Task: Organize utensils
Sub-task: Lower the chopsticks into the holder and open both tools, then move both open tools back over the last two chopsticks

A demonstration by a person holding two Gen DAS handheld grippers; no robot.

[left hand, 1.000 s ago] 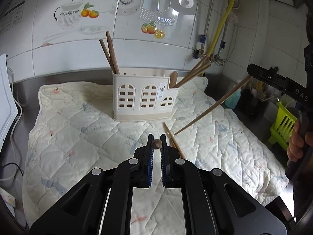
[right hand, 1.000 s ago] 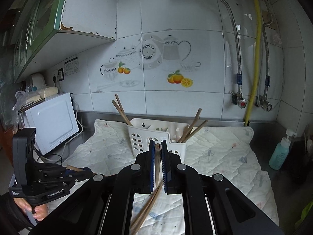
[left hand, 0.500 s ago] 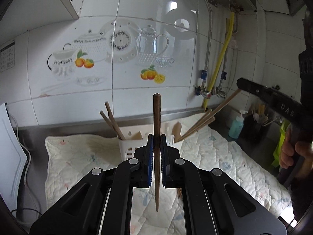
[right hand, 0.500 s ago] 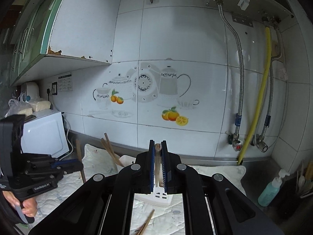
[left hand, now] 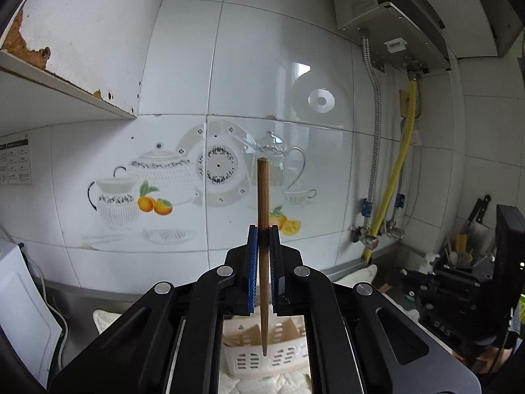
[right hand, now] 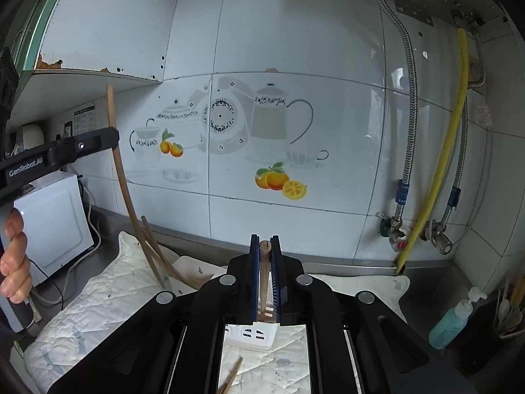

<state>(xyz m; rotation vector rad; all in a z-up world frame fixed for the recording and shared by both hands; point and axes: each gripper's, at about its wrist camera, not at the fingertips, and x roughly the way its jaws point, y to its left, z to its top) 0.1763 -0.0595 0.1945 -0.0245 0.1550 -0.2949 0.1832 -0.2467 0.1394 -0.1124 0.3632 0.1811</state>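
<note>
Two grippers, one chopstick each: left gripper had its jaws clamped on a dark chopstick standing upright above the white utensil caddy; right gripper had its jaws clamped on a paler chopstick. Versus a second earlier, the left had risen and now faced the tiled wall instead of the quilted mat. Only the right view showed two sticks leaning in the caddy's left end, one loose chopstick on the mat, and the microwave.
</note>
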